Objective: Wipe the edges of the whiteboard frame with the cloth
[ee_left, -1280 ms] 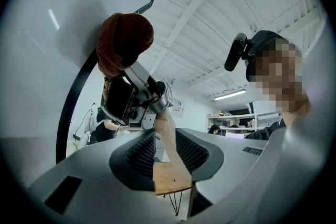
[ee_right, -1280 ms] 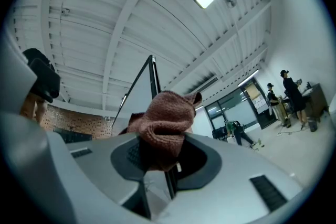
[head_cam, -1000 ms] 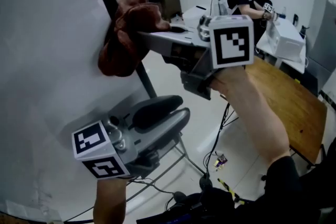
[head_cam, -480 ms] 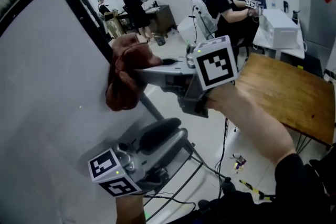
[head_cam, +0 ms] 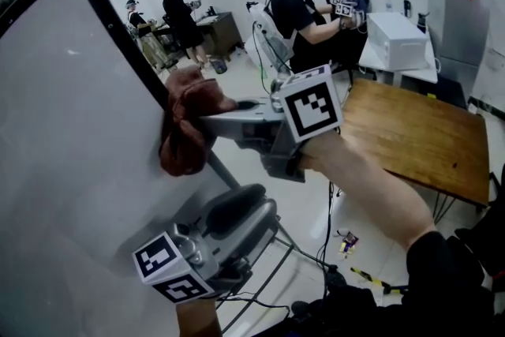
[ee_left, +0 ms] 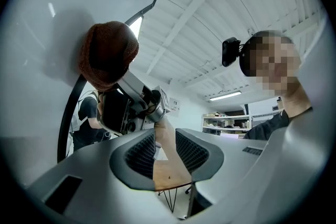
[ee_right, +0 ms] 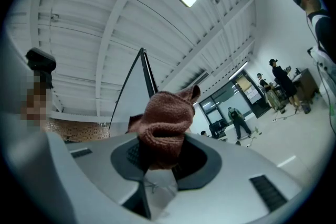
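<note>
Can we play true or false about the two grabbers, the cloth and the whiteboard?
1. The right gripper is shut on the cloth. True.
2. The cloth is blue. False: it is reddish-brown.
3. The left gripper holds nothing, jaws apart. True.
4. The cloth lies on the wooden table. False: it is held up against the black whiteboard frame.

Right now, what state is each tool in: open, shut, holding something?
Left tool: open, nothing between its jaws.
Right tool: shut on the cloth, against the whiteboard frame.
</note>
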Demonstrator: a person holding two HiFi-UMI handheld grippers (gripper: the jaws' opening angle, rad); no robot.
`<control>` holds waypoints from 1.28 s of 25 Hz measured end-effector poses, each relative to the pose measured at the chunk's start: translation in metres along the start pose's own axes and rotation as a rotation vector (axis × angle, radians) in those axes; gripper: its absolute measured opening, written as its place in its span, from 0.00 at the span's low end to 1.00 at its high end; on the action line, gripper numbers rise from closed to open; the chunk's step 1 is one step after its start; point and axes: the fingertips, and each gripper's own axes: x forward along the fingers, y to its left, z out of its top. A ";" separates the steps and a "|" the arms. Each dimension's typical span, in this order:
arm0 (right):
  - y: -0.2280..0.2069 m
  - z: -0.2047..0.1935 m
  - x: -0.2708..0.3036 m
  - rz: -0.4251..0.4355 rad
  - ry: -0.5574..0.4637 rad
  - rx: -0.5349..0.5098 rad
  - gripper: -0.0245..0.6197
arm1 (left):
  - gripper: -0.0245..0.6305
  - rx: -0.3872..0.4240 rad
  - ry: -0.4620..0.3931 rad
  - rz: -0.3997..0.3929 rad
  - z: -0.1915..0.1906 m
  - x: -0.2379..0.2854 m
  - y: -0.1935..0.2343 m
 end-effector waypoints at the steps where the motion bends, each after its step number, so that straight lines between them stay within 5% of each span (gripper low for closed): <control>1: 0.000 -0.003 -0.001 -0.005 -0.001 0.004 0.21 | 0.21 0.007 -0.005 -0.002 -0.002 -0.002 -0.002; 8: -0.005 0.002 -0.003 -0.058 -0.014 0.051 0.21 | 0.21 0.039 -0.001 0.001 0.005 -0.009 -0.010; 15: -0.016 -0.086 -0.029 -0.128 0.006 0.065 0.21 | 0.21 0.049 -0.005 -0.039 -0.086 -0.034 -0.017; 21: -0.030 -0.092 -0.031 -0.161 0.009 0.098 0.21 | 0.21 -0.007 -0.015 -0.064 -0.085 -0.034 -0.009; 32: -0.034 -0.099 -0.024 -0.016 0.019 0.109 0.21 | 0.21 -0.019 -0.027 0.002 -0.092 -0.017 0.018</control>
